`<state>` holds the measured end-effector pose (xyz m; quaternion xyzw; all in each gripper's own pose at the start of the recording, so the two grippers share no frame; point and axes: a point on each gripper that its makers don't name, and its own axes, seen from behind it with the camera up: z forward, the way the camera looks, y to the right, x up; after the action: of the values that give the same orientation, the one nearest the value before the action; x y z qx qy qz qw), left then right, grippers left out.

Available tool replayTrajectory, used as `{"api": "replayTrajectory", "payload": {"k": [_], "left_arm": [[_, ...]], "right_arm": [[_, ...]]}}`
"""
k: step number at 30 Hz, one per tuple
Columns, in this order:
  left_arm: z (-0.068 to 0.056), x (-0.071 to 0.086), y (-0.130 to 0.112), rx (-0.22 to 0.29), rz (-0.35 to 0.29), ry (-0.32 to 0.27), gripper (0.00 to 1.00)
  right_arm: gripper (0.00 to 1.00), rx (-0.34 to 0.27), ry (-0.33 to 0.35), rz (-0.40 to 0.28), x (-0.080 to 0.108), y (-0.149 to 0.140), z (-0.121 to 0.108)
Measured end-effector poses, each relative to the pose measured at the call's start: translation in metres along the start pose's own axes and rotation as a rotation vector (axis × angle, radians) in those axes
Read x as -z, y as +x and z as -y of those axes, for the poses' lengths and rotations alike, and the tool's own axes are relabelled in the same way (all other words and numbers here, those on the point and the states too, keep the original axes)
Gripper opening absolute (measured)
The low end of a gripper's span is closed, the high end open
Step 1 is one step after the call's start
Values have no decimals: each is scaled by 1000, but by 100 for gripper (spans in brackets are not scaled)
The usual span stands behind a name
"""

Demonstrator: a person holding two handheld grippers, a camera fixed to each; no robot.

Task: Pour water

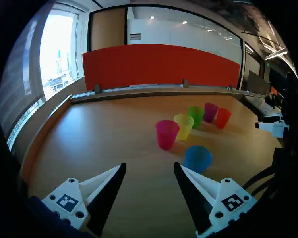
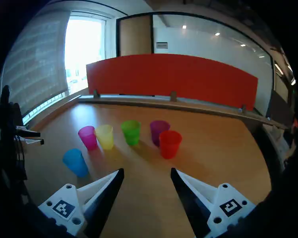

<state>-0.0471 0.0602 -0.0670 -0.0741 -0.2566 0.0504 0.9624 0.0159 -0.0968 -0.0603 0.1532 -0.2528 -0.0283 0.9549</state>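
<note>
The left claw (image 1: 149, 166) hangs low over the wooden counter (image 1: 109, 131), fingers apart, nothing between them. The right claw (image 2: 147, 170) sits the same way over the same counter, spread and empty. All six cups stand upright on the counter ahead of both claws, none of them held. Nearest the left claw, just past its right finger, is the blue cup (image 1: 197, 158), set a little apart from the others. Beyond it the pink cup (image 1: 167, 134) and yellow cup (image 1: 184, 126) stand just beside each other, then the green cup (image 1: 196, 116), the purple cup (image 1: 210, 112) and the red cup (image 1: 223, 117), in a loose curving row. What any cup holds I cannot tell. At the counter's far edge rises a long red panel (image 1: 161, 65), with a bright window (image 1: 57, 59) to its left and a glass wall (image 1: 188, 31) behind it.
</note>
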Motion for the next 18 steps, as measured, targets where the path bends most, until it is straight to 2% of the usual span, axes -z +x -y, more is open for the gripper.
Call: {"api": "replayTrajectory", "payload": {"k": [11, 18], "left_arm": [[19, -2, 30, 10, -74, 44, 89], [28, -2, 46, 15, -120, 61, 90]], "right_arm": [[91, -33, -94, -123, 10, 28, -22], [92, -32, -168, -224, 17, 55, -41]]}}
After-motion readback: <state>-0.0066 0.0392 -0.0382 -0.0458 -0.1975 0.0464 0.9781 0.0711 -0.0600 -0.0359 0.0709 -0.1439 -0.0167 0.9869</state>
